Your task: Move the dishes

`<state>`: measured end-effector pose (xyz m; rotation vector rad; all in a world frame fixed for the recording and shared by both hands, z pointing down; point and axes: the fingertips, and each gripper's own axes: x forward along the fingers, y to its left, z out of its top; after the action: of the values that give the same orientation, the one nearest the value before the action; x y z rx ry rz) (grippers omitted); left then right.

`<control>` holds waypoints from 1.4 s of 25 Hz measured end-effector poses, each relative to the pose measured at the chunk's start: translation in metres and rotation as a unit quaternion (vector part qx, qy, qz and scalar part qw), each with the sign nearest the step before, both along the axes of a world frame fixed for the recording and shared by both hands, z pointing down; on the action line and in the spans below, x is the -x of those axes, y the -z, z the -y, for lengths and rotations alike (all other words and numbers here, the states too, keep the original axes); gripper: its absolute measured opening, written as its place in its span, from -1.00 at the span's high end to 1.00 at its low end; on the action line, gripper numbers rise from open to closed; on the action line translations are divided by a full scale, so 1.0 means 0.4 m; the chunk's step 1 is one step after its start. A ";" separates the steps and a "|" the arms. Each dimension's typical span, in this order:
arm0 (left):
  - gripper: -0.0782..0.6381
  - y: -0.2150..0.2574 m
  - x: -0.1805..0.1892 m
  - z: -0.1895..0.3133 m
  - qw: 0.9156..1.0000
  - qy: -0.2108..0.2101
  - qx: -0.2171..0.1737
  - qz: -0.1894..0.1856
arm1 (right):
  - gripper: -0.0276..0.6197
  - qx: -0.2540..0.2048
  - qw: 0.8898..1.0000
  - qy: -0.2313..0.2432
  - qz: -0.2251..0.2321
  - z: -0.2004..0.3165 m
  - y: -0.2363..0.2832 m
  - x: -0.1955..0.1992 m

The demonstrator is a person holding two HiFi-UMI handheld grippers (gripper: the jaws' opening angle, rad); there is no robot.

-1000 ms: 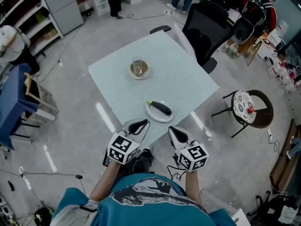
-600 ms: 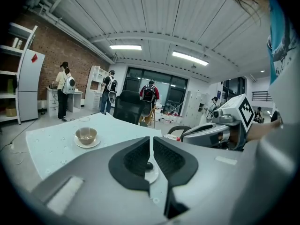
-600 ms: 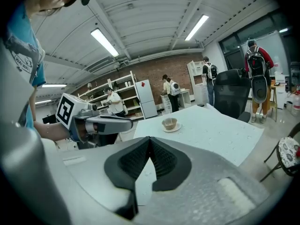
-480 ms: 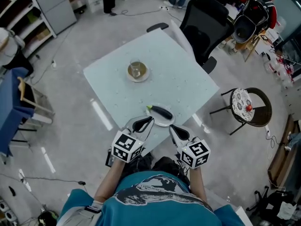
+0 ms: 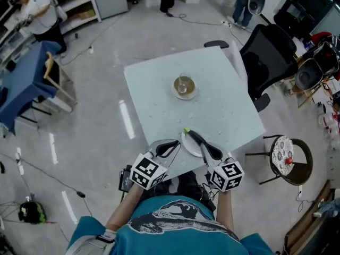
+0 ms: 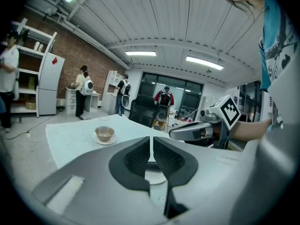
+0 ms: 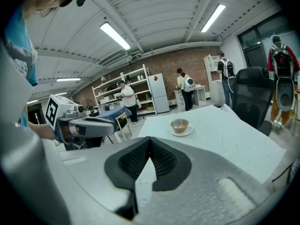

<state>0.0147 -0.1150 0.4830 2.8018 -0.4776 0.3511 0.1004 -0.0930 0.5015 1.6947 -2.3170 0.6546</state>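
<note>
Head view, left hand-held gripper (image 5: 170, 146) and right hand-held gripper (image 5: 208, 150) pressed together, empty, flanking plate (image 5: 188, 145) with eggplant (image 5: 193, 136).

**No writing legible anywhere**

No word, number or brand name can be read. The white cube at the person's left (image 5: 149, 171) and the white cube at the right (image 5: 227, 175) carry black-and-white square marker patterns, which are blocks and not letters. The teal T-shirt (image 5: 170, 224) has a dark printed graphic, too small and curved to read. The tall white fridge (image 6: 47, 83) bears a small red diamond sticker (image 6: 55, 60); any print on it cannot be made out.
</note>
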 end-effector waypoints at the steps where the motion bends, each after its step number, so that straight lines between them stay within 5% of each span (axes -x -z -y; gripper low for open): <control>1: 0.69 -0.001 0.012 0.017 1.000 0.022 -0.003 0.006 | 0.91 0.000 1.000 0.014 0.000 0.020 0.000 -0.004; 10: 0.69 0.044 0.076 0.121 0.983 0.183 -0.003 0.005 | 0.90 -0.015 0.995 0.094 -0.016 0.205 0.021 -0.084; 19: 0.69 0.072 0.035 0.106 0.973 0.232 -0.010 0.013 | 0.48 -0.010 0.983 0.168 -0.078 0.443 -0.026 -0.128; 27: 0.69 0.101 0.056 0.107 0.959 0.282 -0.017 0.029 | 0.03 0.022 0.977 0.172 -0.122 0.678 -0.108 -0.146; 35: 0.69 0.109 0.071 0.111 0.949 0.313 -0.018 0.040 | -0.06 0.063 0.971 0.194 -0.125 0.806 -0.203 -0.114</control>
<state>-0.0137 -0.1596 0.4392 2.4927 -1.3482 0.3089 0.1461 -0.4153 0.5827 1.1449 -2.2746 0.4664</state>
